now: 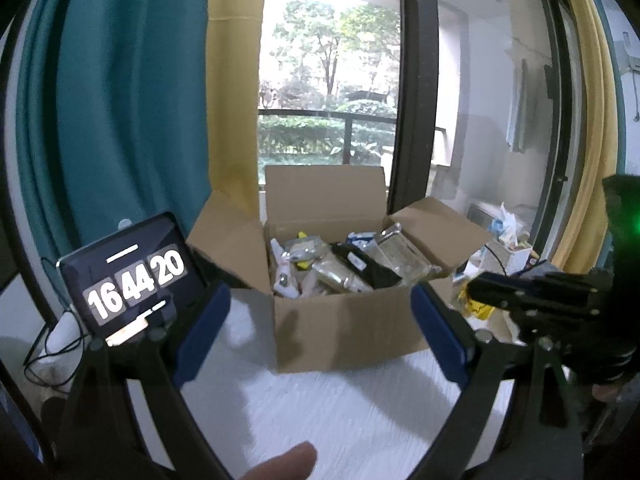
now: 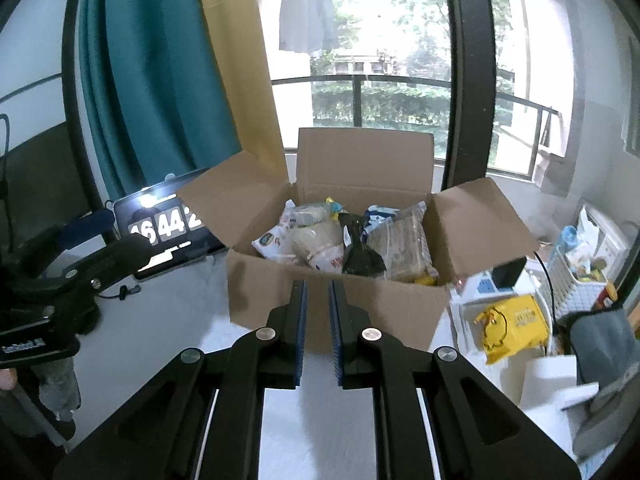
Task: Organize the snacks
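1. white tabletop (image 1: pixel 340 412) fills the lower frame of the left wrist view, with a balcony window behind. an open cardboard box (image 1: pixel 344 328) stands at centre, flaps spread, packed with snack packets (image 1: pixel 340 268). a tablet clock (image 1: pixel 132 276) leans at middle left. the left gripper (image 1: pixel 320 334) has its blue pads wide apart, framing the box, with nothing between them. the right gripper shows as a dark shape at middle right.
2. in the right wrist view the same box sits at centre; packets include a black pouch (image 2: pixel 358 252) and a large clear bag (image 2: pixel 404 242). a yellow packet (image 2: pixel 508 326) lies outside the box at lower right, near a white basket (image 2: pixel 580 284). the right gripper (image 2: pixel 318 334) has its pads close together with a narrow gap, holding nothing.
3. judgement: the stage is ambiguous. snacks in the box fit either a filled box or one awaiting sorting. any pick would call for the right gripper's pads to spread.
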Demonstrator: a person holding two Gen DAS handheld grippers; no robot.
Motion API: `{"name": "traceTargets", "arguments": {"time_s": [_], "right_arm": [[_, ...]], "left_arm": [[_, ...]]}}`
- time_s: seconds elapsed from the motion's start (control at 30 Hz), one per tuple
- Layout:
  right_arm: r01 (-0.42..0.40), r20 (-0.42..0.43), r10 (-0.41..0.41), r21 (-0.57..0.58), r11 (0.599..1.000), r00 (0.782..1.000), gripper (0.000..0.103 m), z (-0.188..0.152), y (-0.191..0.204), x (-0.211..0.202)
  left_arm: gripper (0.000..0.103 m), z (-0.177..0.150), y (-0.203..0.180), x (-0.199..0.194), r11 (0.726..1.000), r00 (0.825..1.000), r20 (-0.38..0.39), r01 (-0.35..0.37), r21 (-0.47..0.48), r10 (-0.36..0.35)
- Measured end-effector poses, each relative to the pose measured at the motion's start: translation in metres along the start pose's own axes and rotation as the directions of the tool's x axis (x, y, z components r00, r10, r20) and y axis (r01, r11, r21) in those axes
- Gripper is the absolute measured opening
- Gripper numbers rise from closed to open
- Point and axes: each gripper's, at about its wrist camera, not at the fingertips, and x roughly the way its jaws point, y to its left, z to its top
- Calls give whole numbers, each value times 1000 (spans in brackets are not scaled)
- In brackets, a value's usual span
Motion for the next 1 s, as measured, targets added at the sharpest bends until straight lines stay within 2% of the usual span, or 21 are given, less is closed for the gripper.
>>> {"name": "traceTargets", "arguments": {"time_s": [0.13,0.2,0.27,0.4,0.57,0.63,0.87,1.0], "right_arm": [[16,13,-16,8,1000,1000,15,-11,5,-17],[23,19,-24,14,1000,1000,22,-16,7,-26],[32,25,-32,23,999,999,34,-23,9,-34],[48,32,-49,31,998,998,38,-34,13,-49],[80,62,-83,46,996,995,60,-47,16,-72],[92,76,-95,49,995,993,64,-50,17,-82],[146,133,-150,40,989,980,80,-53,23,-116],[182,170,-186,39,983,968,85,-50,26,-134]], "left_arm": [[93,-11,1,-16,1000,1000,15,7,-13,-7],[93,-16,-1,-22,1000,1000,18,8,-12,-7],[93,-23,-3,-28,1000,1000,18,-12,-4,12],[93,-31,-8,-40,1000,999,29,-26,13,26],[93,-38,-9,-61,1000,998,60,-19,13,18],[93,-40,-10,-70,1000,997,74,-17,15,16],[93,-36,-7,-104,1000,989,148,-26,9,25],[93,-28,-6,-114,999,982,186,-40,8,38]]}}
